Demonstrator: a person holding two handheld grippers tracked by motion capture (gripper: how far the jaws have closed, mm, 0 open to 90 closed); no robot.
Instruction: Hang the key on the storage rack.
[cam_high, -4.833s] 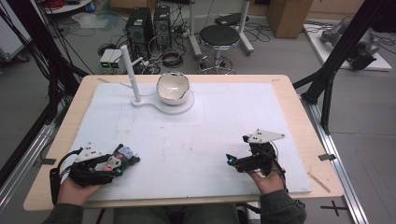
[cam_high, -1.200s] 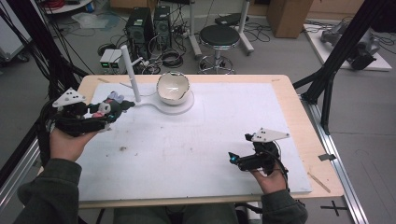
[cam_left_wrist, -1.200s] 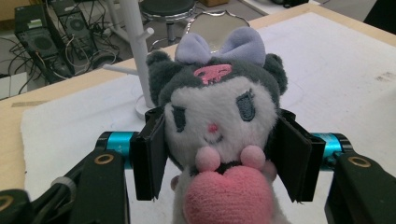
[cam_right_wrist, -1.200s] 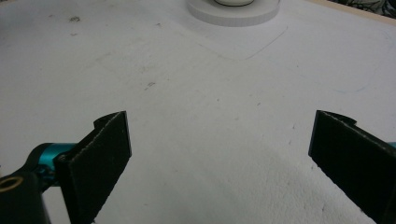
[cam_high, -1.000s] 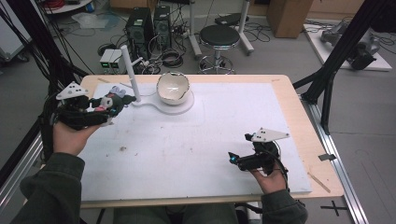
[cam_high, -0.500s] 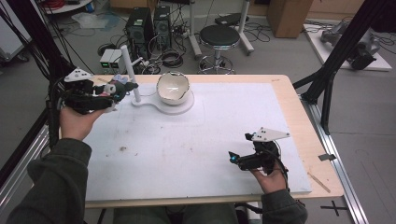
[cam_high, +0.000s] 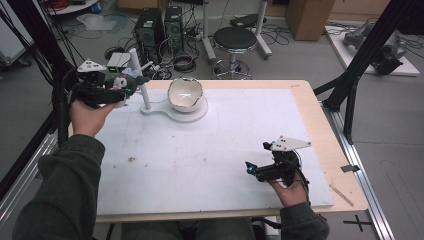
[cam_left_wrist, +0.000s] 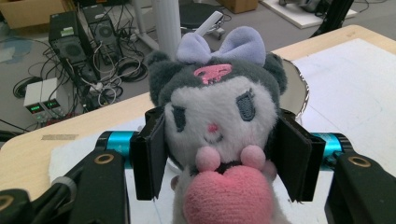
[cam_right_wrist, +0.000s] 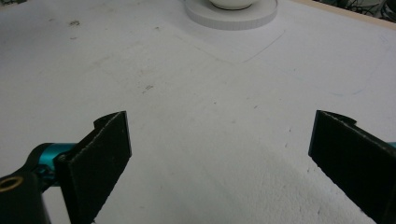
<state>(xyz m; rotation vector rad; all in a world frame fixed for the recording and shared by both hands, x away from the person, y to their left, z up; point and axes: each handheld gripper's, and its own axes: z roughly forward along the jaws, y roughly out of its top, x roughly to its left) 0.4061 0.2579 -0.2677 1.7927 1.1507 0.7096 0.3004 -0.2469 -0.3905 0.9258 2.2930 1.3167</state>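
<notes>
High view: left gripper (cam_high: 131, 83), jaws clamping a plush toy (cam_left_wrist: 219, 140), has risen toward the bowl (cam_high: 185, 93); right gripper (cam_right_wrist: 219, 154) gapes wide.

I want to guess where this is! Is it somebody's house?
Probably not a house: it looks like a lab or workshop. Computer towers and tangled cables sit on the floor beyond the table, inside a black metal frame.

Plush doll (cam_left_wrist: 217, 140) (lilac bow, pink heart) upright between jaws.
</notes>
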